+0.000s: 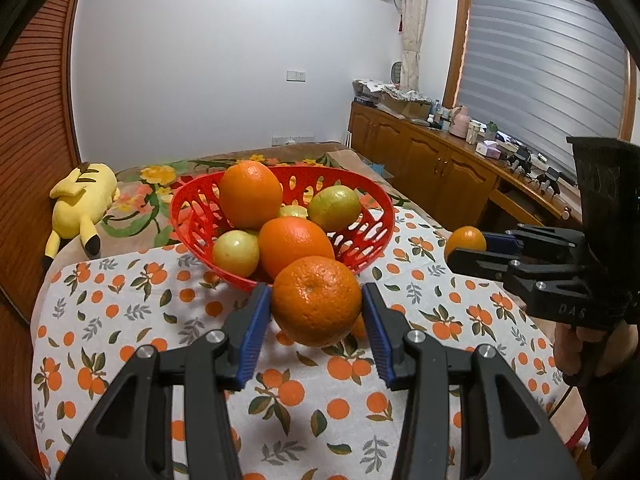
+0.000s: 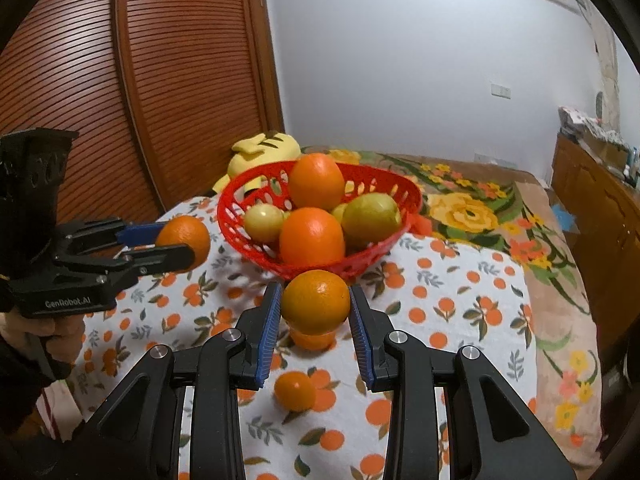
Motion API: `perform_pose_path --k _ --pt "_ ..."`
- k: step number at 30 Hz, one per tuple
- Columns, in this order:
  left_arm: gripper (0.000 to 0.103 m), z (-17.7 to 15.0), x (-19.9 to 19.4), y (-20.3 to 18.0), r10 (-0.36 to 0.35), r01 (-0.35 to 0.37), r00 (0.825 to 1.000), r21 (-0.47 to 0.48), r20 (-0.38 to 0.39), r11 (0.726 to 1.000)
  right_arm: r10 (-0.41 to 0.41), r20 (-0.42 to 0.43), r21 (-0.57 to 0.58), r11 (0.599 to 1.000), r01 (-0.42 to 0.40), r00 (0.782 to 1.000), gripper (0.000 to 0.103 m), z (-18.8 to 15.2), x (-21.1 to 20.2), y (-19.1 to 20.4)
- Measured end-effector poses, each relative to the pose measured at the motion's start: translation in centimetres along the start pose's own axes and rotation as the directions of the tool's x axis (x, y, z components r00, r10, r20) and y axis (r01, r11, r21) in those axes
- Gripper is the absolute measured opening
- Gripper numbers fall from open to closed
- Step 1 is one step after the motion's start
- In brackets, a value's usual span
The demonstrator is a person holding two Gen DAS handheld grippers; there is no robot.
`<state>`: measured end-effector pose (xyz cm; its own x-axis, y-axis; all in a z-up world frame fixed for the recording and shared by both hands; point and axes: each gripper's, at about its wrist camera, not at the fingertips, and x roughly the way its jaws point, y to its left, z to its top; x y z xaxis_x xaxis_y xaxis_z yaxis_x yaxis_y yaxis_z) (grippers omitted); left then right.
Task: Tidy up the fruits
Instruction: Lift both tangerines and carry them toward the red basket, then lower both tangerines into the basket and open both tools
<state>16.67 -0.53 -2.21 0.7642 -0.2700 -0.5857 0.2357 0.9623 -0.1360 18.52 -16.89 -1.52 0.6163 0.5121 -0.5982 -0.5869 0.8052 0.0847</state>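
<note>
Both grippers are carrying fruit. My left gripper has its blue pads clamped on the flanks of a large orange, and my right gripper is pinched the same way on a smaller orange. Each fruit is gripped across its widest part, which I judge keeps a round, slippery skin from rolling out, and each hangs clear of the orange-print tablecloth, so nothing drags on the cloth.

Straight ahead, at the far side of the cloth, sits the red basket, already heaped with two oranges and several yellow-green fruits. I read both held oranges as bound for it, and the heap leaves little room, so a dropped fruit could roll off the top.

One small orange lies loose on the cloth near me, below the right gripper; another orange shape shows just under the held fruit, partly hidden.

Both tools tilt moderately downward toward the basket, side by side, the left one on the left, the right one on the right, with a hand wrapped round the right handle.
</note>
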Motion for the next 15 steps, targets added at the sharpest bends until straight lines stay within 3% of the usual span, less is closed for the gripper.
perform_pose_path --k 15 --pt "0.045 1.0 2.6 1.8 -0.007 0.006 1.000 -0.016 -0.017 1.000 0.027 -0.019 -0.030 0.999 -0.027 0.999 0.033 3.1 4.8 -0.7"
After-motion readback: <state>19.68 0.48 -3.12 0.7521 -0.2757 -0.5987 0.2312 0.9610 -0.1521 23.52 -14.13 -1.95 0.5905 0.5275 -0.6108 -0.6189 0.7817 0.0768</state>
